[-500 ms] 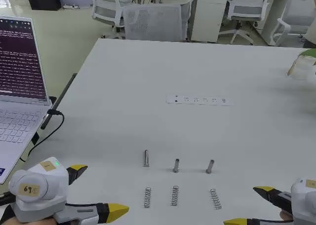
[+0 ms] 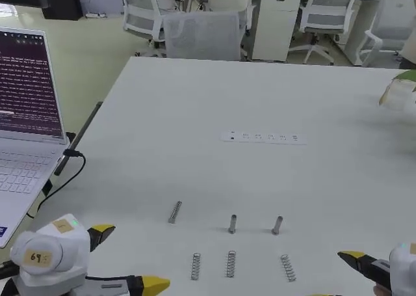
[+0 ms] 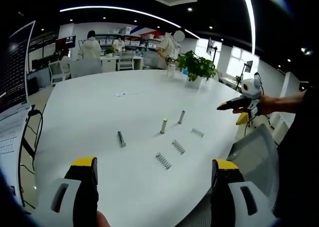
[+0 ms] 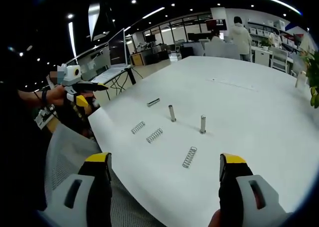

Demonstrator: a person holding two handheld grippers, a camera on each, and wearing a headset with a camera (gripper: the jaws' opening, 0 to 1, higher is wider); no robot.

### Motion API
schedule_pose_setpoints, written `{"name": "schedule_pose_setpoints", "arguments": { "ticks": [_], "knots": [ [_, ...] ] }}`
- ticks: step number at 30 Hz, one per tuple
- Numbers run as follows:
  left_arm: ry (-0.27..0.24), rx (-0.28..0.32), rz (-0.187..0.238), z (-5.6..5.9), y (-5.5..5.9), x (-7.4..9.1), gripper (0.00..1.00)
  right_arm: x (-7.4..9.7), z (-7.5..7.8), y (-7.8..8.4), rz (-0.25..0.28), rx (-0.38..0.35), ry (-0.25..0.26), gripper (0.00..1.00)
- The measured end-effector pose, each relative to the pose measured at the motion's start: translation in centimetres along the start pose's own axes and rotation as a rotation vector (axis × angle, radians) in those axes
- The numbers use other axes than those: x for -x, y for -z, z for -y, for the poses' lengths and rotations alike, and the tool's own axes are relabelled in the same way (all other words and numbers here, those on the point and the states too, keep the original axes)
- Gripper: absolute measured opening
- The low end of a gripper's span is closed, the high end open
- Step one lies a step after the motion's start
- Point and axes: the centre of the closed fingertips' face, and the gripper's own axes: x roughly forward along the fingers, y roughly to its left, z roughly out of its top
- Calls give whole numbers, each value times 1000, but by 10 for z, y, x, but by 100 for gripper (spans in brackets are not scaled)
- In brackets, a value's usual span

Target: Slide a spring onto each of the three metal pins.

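Three metal pins sit near the table's front edge. The left pin [image 2: 175,212] lies on its side. The middle pin [image 2: 233,224] and right pin [image 2: 277,225] stand upright. In front of them lie three springs: left spring [image 2: 195,266], middle spring [image 2: 230,264], right spring [image 2: 287,268]. My left gripper [image 2: 129,257] hovers open at the front left, short of the springs. At the front right my right gripper [image 2: 351,255] is open too, with one tip cut off by the frame. The left gripper view looks over the springs [image 3: 162,160] and the lying pin [image 3: 121,138]; the right gripper view has the nearest spring [image 4: 189,157].
An open laptop [image 2: 23,114] with a cable [image 2: 62,175] stands on the white table [image 2: 260,94] at the left. A flush power strip [image 2: 263,137] sits mid-table. A plant pot [image 2: 398,91] is at the right edge. Office chairs stand beyond the far edge.
The left pin has shifted leftward and turned to a slant, away from the other two pins. The head camera has tipped slightly. Both grippers stay low at the front edge.
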Motion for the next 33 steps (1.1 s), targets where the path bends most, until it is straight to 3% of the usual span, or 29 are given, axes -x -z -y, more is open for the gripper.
{"name": "schedule_pose_setpoints", "arguments": {
  "ticks": [33],
  "knots": [
    [3, 1, -6, -6, -2, -2, 92, 2, -1, 7, -14, -27, -13, 87]
  ]
}}
